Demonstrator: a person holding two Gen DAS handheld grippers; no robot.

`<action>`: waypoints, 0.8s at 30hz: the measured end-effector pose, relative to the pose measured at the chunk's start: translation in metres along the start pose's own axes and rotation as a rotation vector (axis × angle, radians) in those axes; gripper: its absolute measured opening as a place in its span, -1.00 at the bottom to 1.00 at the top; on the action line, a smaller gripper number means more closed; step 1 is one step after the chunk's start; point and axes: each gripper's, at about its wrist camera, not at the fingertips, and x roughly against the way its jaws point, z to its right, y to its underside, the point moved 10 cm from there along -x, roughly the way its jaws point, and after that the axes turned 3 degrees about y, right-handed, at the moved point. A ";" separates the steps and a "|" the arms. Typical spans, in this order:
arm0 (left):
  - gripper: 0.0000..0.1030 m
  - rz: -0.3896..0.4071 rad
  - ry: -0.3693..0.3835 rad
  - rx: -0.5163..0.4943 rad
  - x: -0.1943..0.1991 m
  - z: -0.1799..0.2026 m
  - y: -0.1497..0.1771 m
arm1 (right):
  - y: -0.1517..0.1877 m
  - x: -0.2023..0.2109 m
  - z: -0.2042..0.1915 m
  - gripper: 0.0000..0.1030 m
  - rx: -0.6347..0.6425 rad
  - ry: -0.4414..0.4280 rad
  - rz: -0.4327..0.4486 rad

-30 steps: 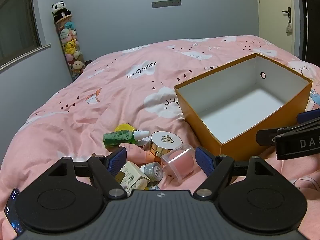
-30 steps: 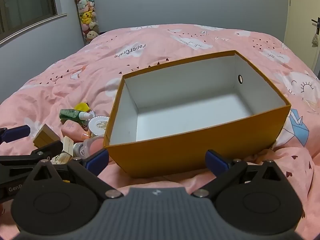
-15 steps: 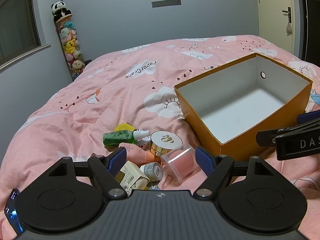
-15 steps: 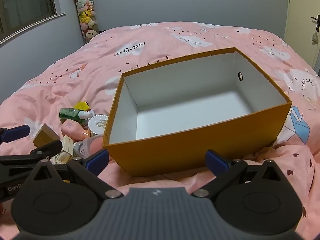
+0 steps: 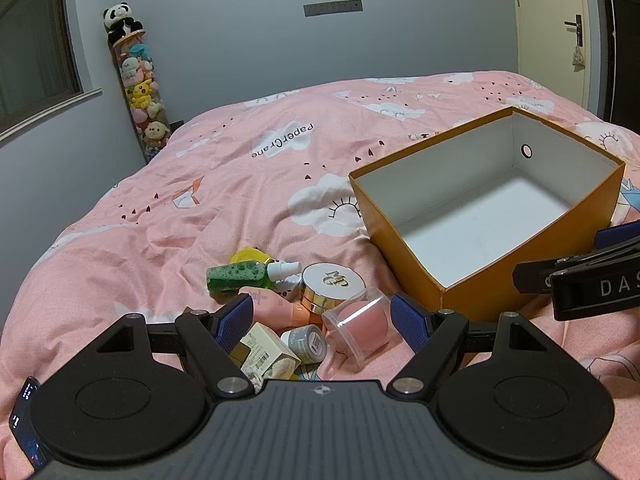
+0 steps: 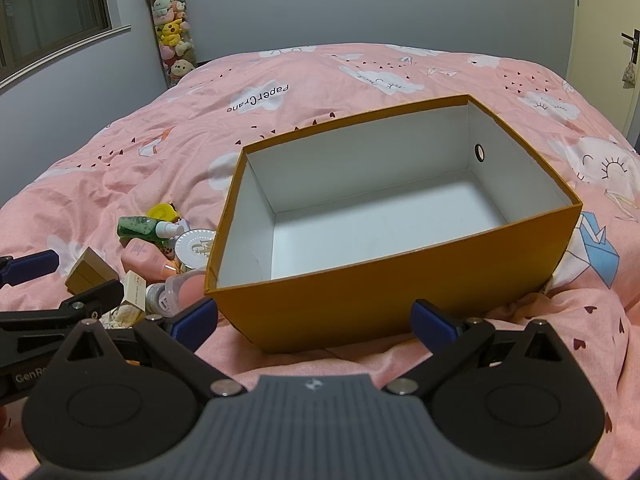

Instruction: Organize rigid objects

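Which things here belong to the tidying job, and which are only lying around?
Job: orange box, green bottle, round compact, pink tube, clear pink cup, small grey jar.
Lying around: plush toy tube, pink duvet.

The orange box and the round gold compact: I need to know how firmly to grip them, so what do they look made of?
The orange box looks like matte cardboard: thin walls, white lining, punched hole. The round gold compact seems hard plastic or metal, with a shiny gold rim and glossy white lid.

Both wrist views, low and near, share the orange box (image 5: pixel 520 264).
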 end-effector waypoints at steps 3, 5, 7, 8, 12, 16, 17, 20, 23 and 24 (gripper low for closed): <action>0.78 0.007 -0.003 0.001 -0.003 0.000 0.002 | -0.001 0.000 0.000 0.95 0.000 -0.001 0.000; 0.78 0.010 -0.006 0.002 0.000 -0.001 0.001 | -0.001 0.000 0.001 0.95 0.000 0.000 0.000; 0.78 0.013 -0.009 0.003 0.002 -0.001 -0.001 | -0.001 0.001 0.001 0.95 0.001 0.000 0.000; 0.78 0.016 -0.011 0.003 0.006 -0.001 -0.001 | -0.001 0.001 0.001 0.95 0.001 0.001 0.001; 0.78 0.021 -0.015 0.007 0.007 -0.002 -0.002 | -0.001 0.001 0.001 0.95 0.001 0.001 0.001; 0.78 0.022 -0.012 0.005 0.008 -0.002 -0.002 | -0.001 0.002 0.001 0.95 0.002 0.003 0.003; 0.78 0.022 -0.013 0.005 0.008 -0.002 -0.002 | -0.001 0.002 0.001 0.95 0.002 0.002 0.002; 0.78 0.021 -0.014 0.006 0.008 -0.002 -0.003 | -0.001 0.002 0.001 0.95 0.002 0.002 0.002; 0.78 0.022 -0.014 0.006 0.009 -0.003 -0.003 | -0.001 0.002 0.001 0.95 0.002 0.003 0.002; 0.78 0.022 -0.015 0.006 0.009 -0.003 -0.003 | -0.001 0.002 0.001 0.95 0.002 0.002 0.002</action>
